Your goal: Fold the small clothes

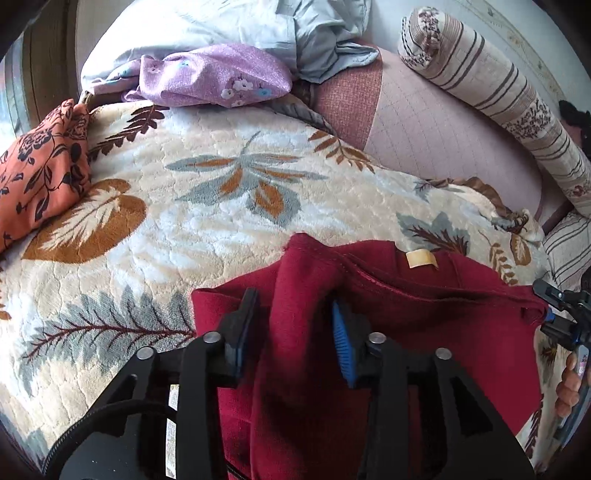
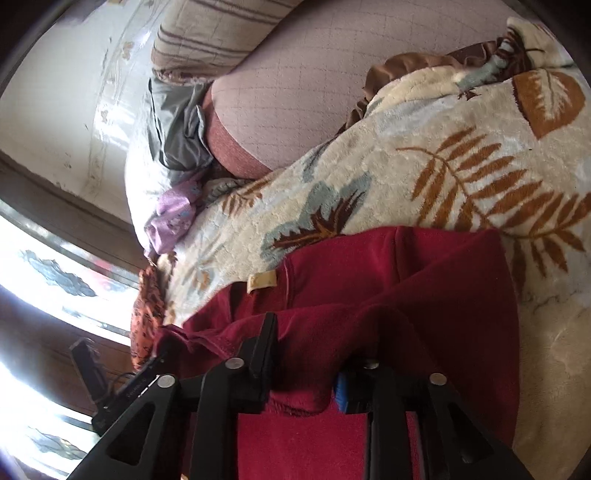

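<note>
A dark red fleece garment (image 1: 424,302) (image 2: 406,295) with a tan label (image 1: 421,258) (image 2: 262,280) lies on the leaf-patterned blanket (image 1: 207,229). My left gripper (image 1: 293,301) is at the garment's left part. Its jaws stand apart with a raised fold of the red cloth loose between them, half covering the blue pad (image 1: 341,350). My right gripper (image 2: 306,354) is at the garment's right edge, jaws likewise apart with a red fold draped between and over its blue pad (image 2: 341,393). In the left wrist view the right gripper (image 1: 561,306) and the hand holding it (image 1: 569,384) show at the right edge.
An orange floral garment (image 1: 40,166) lies at the blanket's left, and a purple flowered one (image 1: 210,74) and pale blue cloth (image 1: 258,29) at the back. A striped bolster (image 1: 498,96) runs along the pink mattress cover (image 1: 436,125). A bright window (image 2: 55,277) is beside the bed.
</note>
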Tool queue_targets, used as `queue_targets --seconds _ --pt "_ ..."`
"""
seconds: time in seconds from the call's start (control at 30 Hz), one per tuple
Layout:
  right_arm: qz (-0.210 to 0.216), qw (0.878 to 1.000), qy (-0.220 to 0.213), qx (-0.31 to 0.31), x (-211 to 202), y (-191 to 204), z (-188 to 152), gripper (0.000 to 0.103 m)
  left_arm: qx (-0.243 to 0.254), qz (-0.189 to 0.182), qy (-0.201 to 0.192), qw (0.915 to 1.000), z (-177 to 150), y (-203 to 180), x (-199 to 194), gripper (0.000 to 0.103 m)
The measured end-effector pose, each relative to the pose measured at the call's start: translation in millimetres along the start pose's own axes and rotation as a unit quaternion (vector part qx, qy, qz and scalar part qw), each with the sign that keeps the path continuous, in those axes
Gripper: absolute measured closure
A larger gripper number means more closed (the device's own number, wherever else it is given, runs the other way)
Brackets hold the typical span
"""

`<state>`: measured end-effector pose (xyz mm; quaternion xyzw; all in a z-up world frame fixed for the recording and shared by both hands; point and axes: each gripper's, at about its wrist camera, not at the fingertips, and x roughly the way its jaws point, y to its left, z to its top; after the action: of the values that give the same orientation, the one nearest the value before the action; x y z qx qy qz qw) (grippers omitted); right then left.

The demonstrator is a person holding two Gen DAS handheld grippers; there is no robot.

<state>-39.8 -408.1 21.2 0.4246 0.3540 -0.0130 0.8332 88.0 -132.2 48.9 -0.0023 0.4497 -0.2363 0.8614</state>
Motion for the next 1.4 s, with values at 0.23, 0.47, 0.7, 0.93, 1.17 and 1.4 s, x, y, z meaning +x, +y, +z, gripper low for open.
queue_targets --seconds 0.23,0.47,0.7,0.93,1.17,1.4 --pt "-0.029 0.996 -0.055 -0.068 -55.5 19.3 -7.7 0.061 0.012 0.009 -0.021 0.9997 -5.0 -3.9 -26.5 0.058" --pt "-0.077 0.983 -0.018 -0.165 -9.5 43.2 -30.4 0.063 0.012 0.034 0.0 0.9993 -1.5 -11.4 -2.5 0.058" --pt "-0.174 0.973 -0.013 -0.152 48.5 22.8 14.5 0.064 0.008 0.054 0.04 0.9977 7.0 -3.8 42.2 0.056" --pt "-0.189 0.968 -0.024 -0.16 54.6 19.0 15.7 0.067 -0.005 0.024 0.028 0.9993 3.0 4.9 19.9 0.056" --pt "-0.168 0.968 -0.015 -0.186 -16.5 39.6 -35.1 0.063 0.025 -0.006 0.004 0.9997 -36.8 13.4 -58.3 0.056" --pt "-0.186 0.966 0.015 -0.18 -52.0 14.1 -96.0 0.063 0.008 -0.033 0.02 0.9992 -101.3 32.3 -101.1 0.056"
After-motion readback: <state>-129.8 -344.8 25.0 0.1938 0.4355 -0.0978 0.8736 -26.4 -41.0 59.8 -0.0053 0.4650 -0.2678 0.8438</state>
